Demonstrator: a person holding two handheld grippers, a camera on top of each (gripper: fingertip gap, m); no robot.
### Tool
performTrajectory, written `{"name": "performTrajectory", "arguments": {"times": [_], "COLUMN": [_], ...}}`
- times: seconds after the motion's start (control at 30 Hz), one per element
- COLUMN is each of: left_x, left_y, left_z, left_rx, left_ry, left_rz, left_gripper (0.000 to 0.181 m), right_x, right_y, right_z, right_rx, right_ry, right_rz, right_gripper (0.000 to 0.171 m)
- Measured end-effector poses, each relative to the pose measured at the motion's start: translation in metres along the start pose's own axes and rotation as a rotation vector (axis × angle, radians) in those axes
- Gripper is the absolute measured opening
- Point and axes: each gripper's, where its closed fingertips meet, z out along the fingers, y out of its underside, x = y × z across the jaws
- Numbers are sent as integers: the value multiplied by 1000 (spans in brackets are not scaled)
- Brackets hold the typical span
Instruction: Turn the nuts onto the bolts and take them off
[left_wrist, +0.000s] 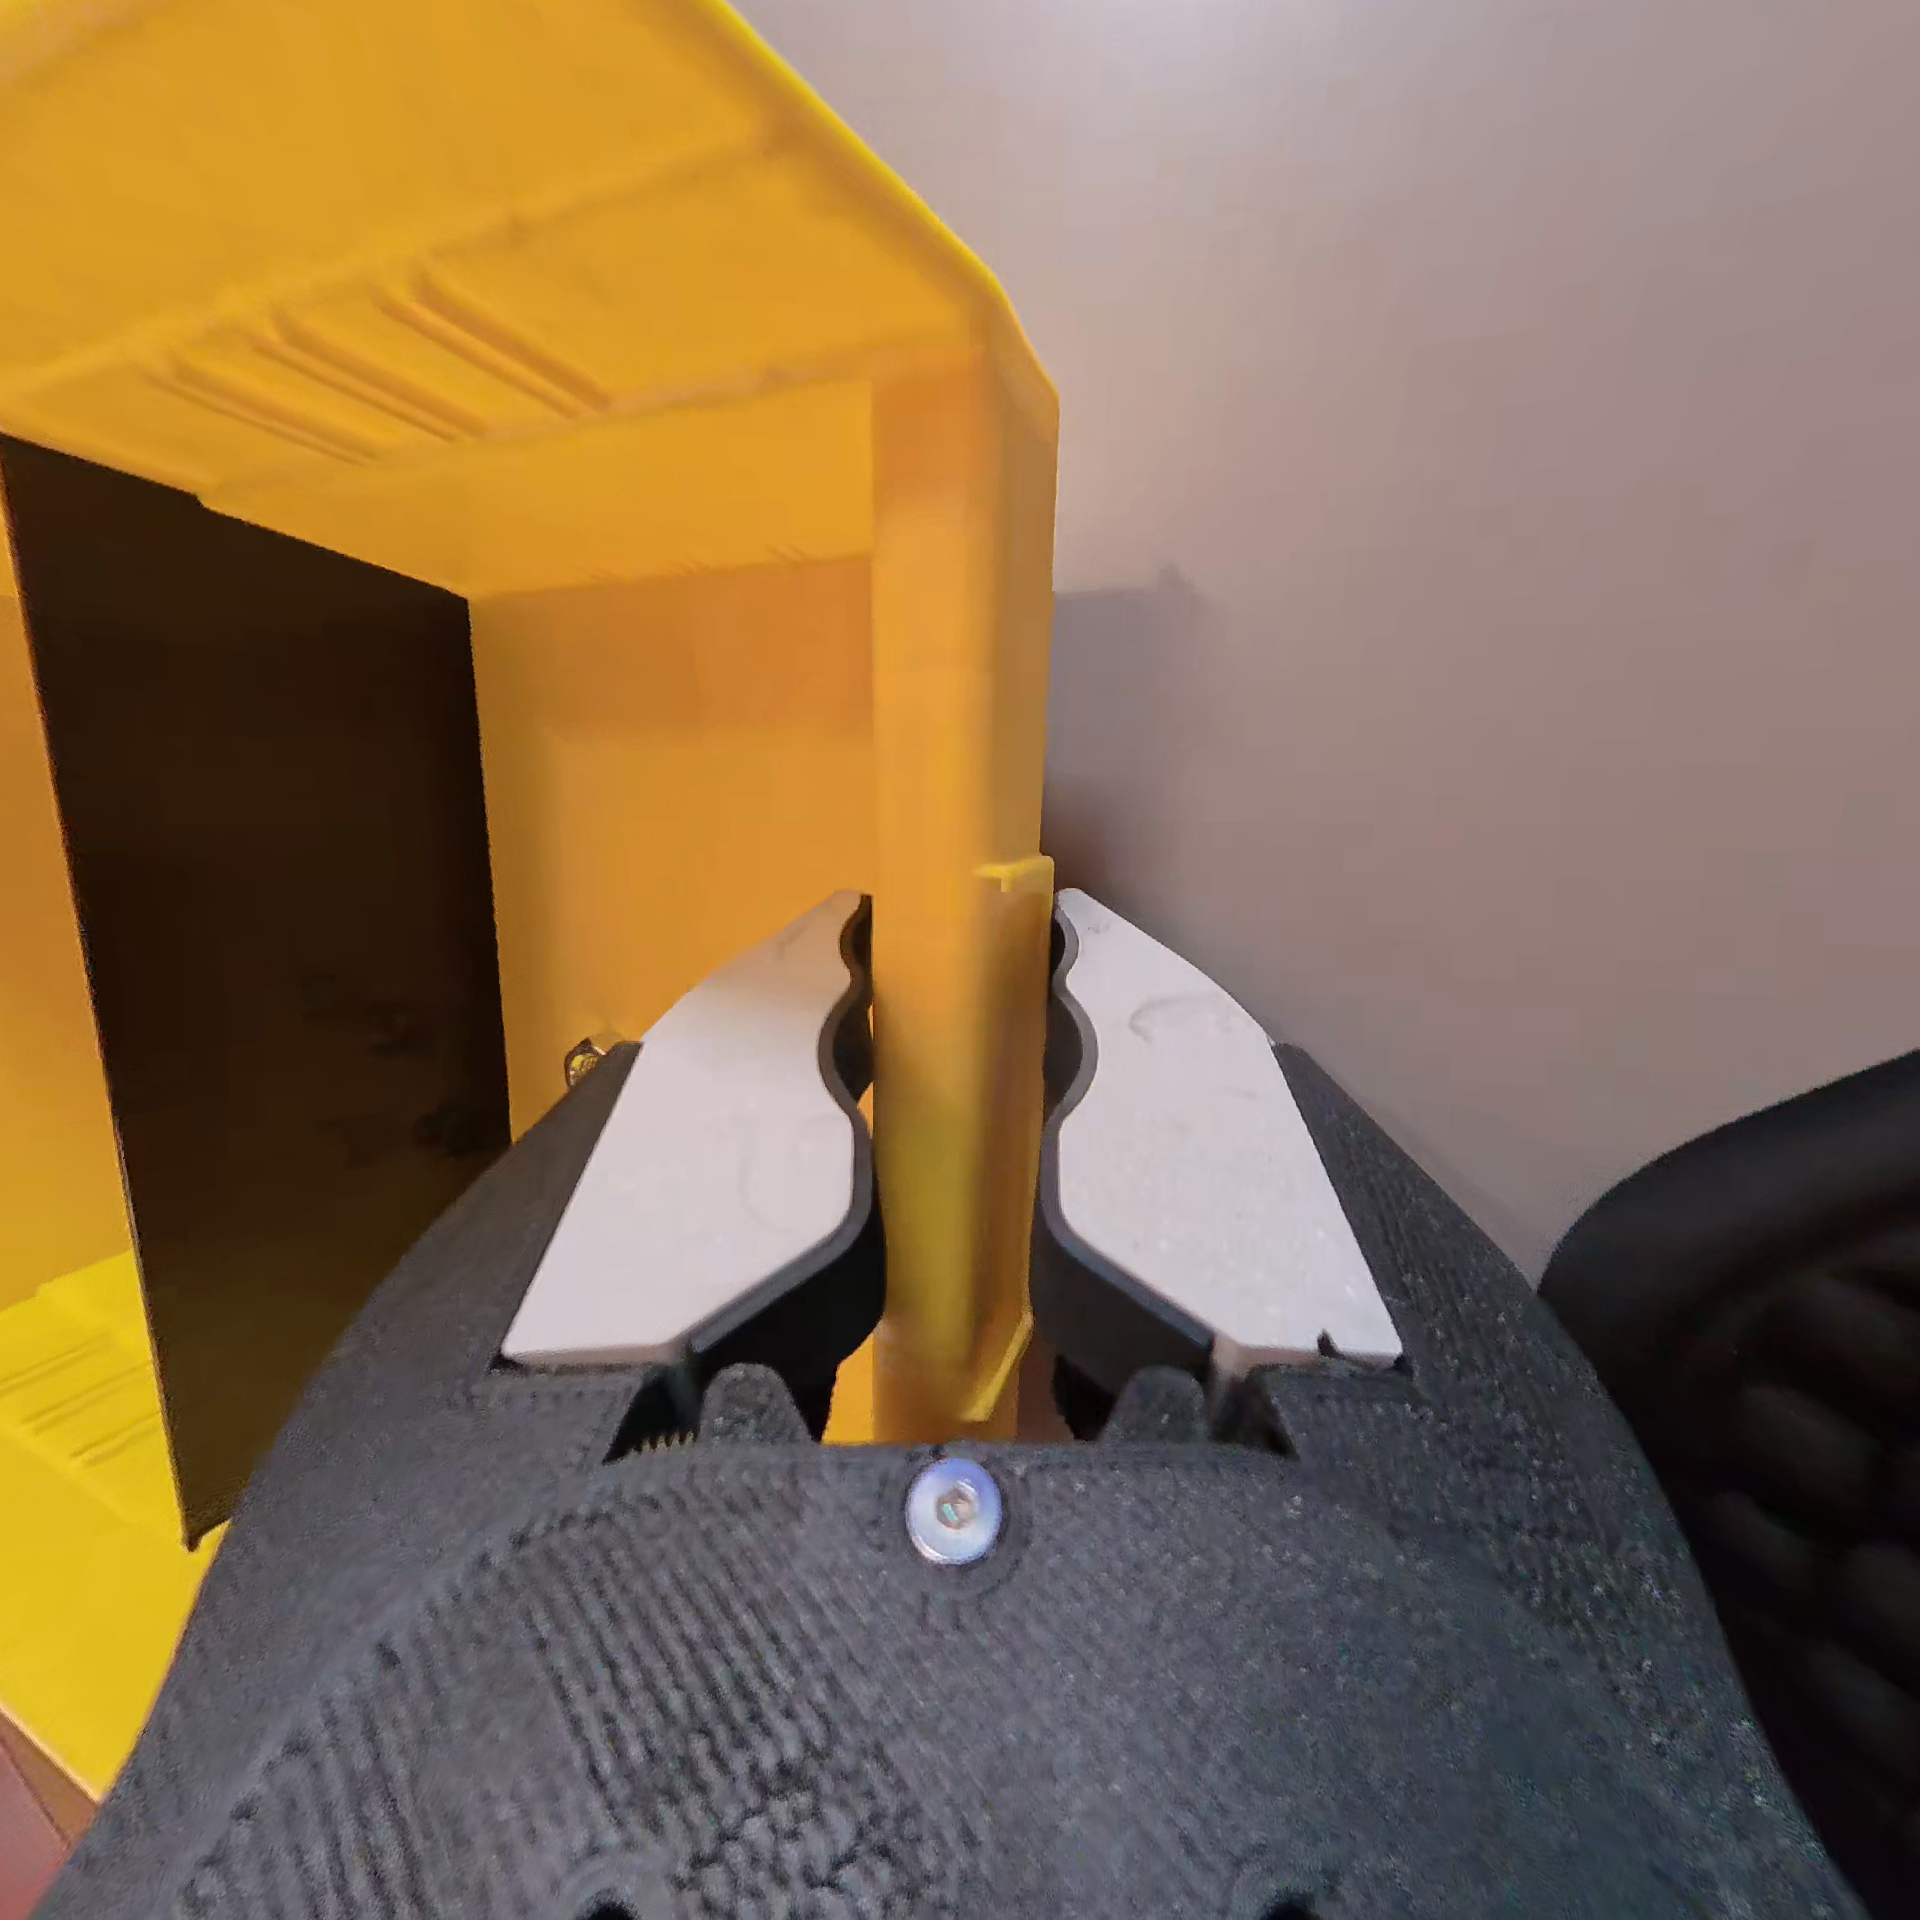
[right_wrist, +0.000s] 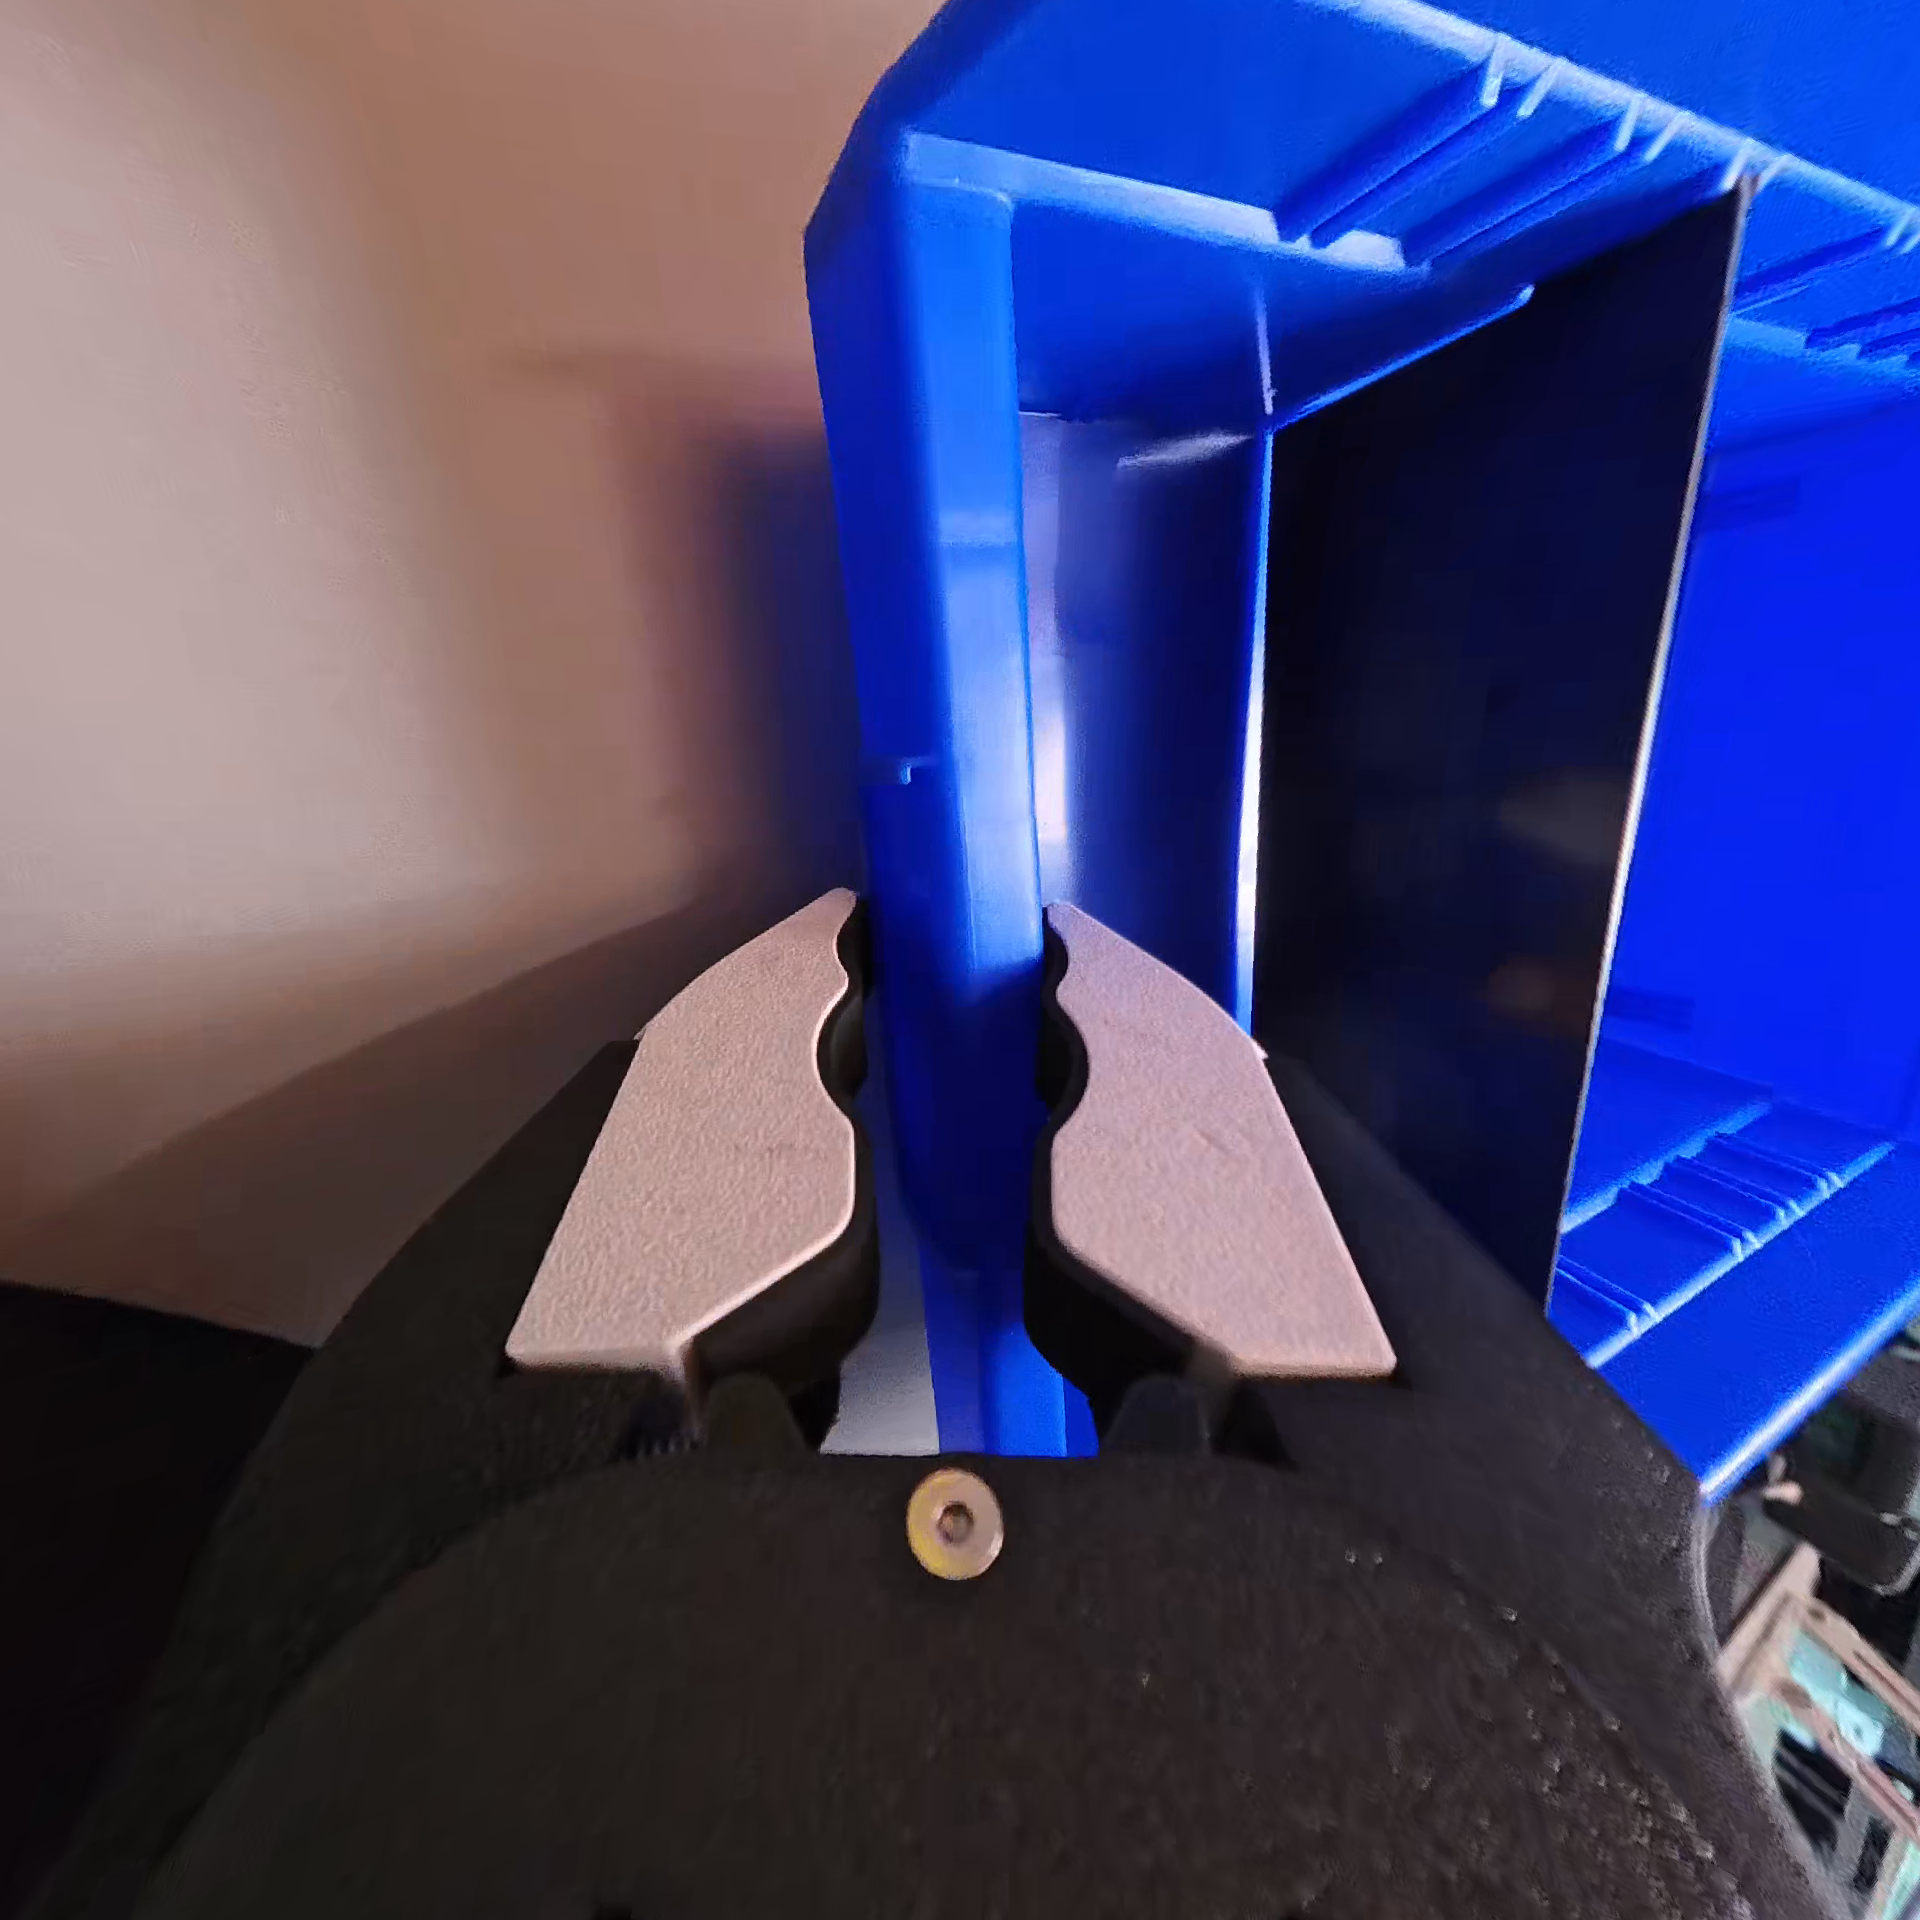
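Inside the yellow bin (left_wrist: 436, 312), behind a dark divider (left_wrist: 281, 935), small metal hardware (left_wrist: 584, 1060) is partly seen beside the left fingers (left_wrist: 727, 1122); nuts or bolts cannot be told apart. The bin's rim is clamped by the left gripper (left_wrist: 961, 1039). A blue bin (right_wrist: 1351, 260) with a dark divider (right_wrist: 1455, 779) is clamped at its wall by the right gripper (right_wrist: 951, 1039). A pale wall (left_wrist: 1507, 520) is seen behind.
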Motion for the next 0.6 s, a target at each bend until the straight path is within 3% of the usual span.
{"name": "performTrajectory", "arguments": {"times": [0.3, 0.43, 0.6], "left_x": [-25, -44, -52], "left_y": [-2, -2, -13], "left_z": [12, 18, -9], "left_rx": [8, 22, 108], "left_ry": [-5, -67, -21], "left_rz": [-3, -6, -115], "left_gripper": [31, 32, 40], "right_x": [63, 77, 63], "right_y": [39, 42, -11], "right_z": [22, 18, -30], "right_rx": [-19, -49, 263], "right_ry": [54, 112, 78], "right_rz": [60, 140, 350], "right_gripper": [30, 39, 42]}}
